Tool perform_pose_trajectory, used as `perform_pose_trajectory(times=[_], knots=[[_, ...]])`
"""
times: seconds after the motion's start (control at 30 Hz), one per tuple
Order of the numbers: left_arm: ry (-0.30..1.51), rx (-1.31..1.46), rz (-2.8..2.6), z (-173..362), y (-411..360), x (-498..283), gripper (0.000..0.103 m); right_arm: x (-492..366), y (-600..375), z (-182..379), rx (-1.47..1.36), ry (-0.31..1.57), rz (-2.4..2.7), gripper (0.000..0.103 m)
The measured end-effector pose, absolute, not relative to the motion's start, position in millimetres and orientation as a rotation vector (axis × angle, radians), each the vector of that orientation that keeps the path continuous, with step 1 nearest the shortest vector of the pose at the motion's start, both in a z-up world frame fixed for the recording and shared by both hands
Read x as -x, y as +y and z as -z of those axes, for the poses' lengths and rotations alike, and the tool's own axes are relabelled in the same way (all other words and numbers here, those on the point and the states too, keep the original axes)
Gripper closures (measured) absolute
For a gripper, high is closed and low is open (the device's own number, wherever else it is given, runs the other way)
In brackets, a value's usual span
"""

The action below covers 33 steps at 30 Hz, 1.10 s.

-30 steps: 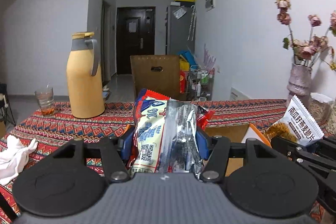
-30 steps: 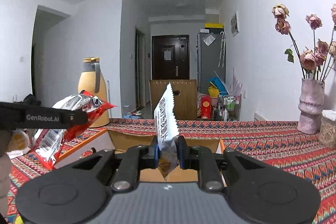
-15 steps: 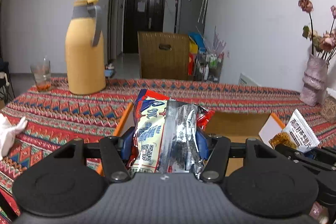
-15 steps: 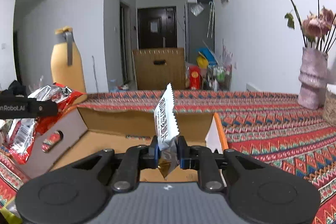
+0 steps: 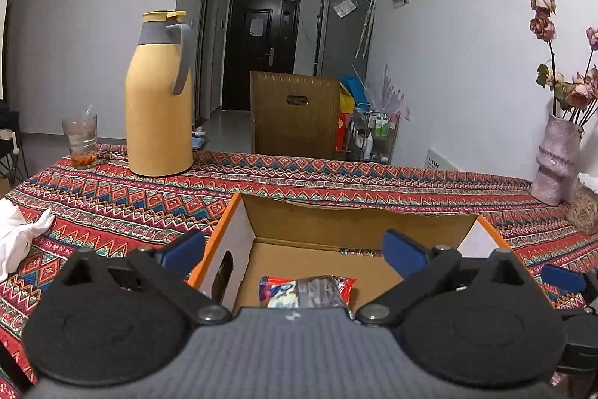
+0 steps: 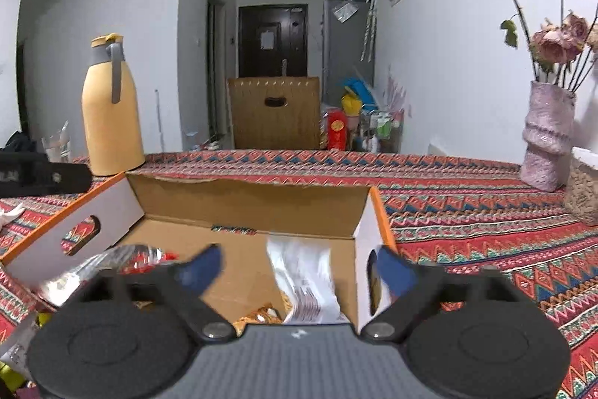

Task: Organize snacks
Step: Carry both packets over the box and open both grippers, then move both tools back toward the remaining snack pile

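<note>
Two snack packets lie loose in the open cardboard box (image 5: 358, 223).

The red-and-silver foil snack bag (image 5: 306, 290) lies below the left gripper (image 5: 295, 249), the white crinkled packet (image 6: 304, 281) below the right gripper (image 6: 295, 268); both jaws are opening, gripping nothing. The box sits on a red patterned tablecloth (image 5: 336, 174) near a yellow thermos jug (image 5: 159, 100). Only the left view shows the white cloth (image 5: 18, 238).

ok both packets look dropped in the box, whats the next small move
Probably lift both hand-held grippers clear of the cardboard box. The left hand-held gripper and right hand-held gripper are opening, touching nothing; the red packet and white packet lie inside.
</note>
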<state>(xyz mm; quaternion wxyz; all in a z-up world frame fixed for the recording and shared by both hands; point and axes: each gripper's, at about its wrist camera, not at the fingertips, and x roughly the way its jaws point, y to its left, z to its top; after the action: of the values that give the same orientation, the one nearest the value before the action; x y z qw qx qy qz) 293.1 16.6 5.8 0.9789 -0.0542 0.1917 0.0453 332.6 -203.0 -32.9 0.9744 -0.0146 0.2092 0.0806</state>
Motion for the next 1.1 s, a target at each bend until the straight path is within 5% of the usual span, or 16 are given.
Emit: perform_pose_trajectory(times=[1.1], knots=[[0.349,0.057,-0.092,-36,4,-233,0.000,-275,-213,4,0.033,0.369,-0.144,0.000]])
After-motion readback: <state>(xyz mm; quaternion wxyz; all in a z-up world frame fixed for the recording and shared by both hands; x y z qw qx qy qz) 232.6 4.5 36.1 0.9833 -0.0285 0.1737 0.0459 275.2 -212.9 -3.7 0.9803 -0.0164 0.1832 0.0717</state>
